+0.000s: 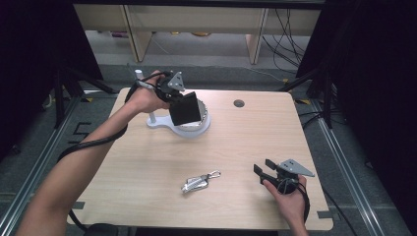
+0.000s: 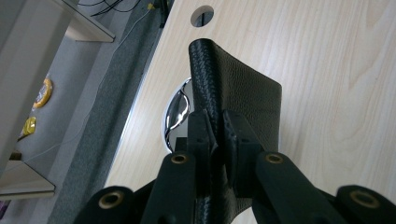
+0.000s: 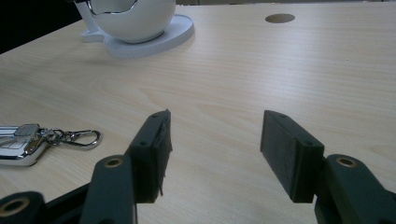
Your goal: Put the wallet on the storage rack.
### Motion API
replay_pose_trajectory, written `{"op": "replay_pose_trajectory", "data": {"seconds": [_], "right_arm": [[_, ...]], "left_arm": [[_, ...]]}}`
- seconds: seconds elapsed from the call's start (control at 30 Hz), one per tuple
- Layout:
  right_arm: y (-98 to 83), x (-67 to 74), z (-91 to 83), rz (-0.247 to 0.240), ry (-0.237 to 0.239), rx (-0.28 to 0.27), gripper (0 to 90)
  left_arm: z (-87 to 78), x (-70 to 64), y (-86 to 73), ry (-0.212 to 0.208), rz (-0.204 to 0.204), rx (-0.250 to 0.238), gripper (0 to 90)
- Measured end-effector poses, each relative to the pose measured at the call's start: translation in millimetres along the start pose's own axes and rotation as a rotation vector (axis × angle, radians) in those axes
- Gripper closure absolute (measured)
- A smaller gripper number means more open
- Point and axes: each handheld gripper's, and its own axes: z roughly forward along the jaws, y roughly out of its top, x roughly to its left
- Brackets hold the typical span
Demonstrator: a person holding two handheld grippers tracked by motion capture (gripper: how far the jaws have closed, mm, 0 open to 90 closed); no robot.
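The left gripper (image 1: 183, 101) pinches a black, grained leather wallet (image 1: 186, 108) between its jaws, which are pressed tight on the wallet's folded edge. In the left gripper view the wallet (image 2: 243, 93) stands up from between the jaws, above the pale wooden counter (image 1: 236, 147). In the high view it hangs off the counter, over a round white bowl-shaped dish (image 1: 200, 123) with a shiny metal inside that sits on a flat white base with a short upright post at the far left of the counter.

The right gripper (image 1: 263, 168) rests low near the counter's near right corner, its jaws spread wide with nothing between them. A silver car key with a metal clip ring (image 1: 199, 182) lies flat on the counter, to the left of that gripper and well apart from the dish. A round cable hole (image 1: 239, 103) sits in the counter beyond the dish.
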Motion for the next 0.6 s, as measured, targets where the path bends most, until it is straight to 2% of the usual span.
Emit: {"op": "replay_pose_trajectory", "data": {"seconds": [0.17,0.23,0.37,0.6], "right_arm": [[-0.3,0.7,-0.4,0.007,0.004,0.003,44.2],[0.4,-1.8,-0.6,-0.033,0.004,0.013,44.2],[0.2,-2.9,0.5,-0.047,0.009,0.000,44.2],[-0.2,-2.5,-0.6,-0.034,0.002,0.001,44.2]], "left_arm": [[4.3,2.3,7.3,0.005,0.020,0.012,81.5],[6.3,3.9,9.2,0.006,0.027,0.018,81.5],[10.2,5.3,11.3,0.008,0.031,0.019,81.4],[17.2,7.2,10.3,0.017,0.040,0.028,81.4]]}}
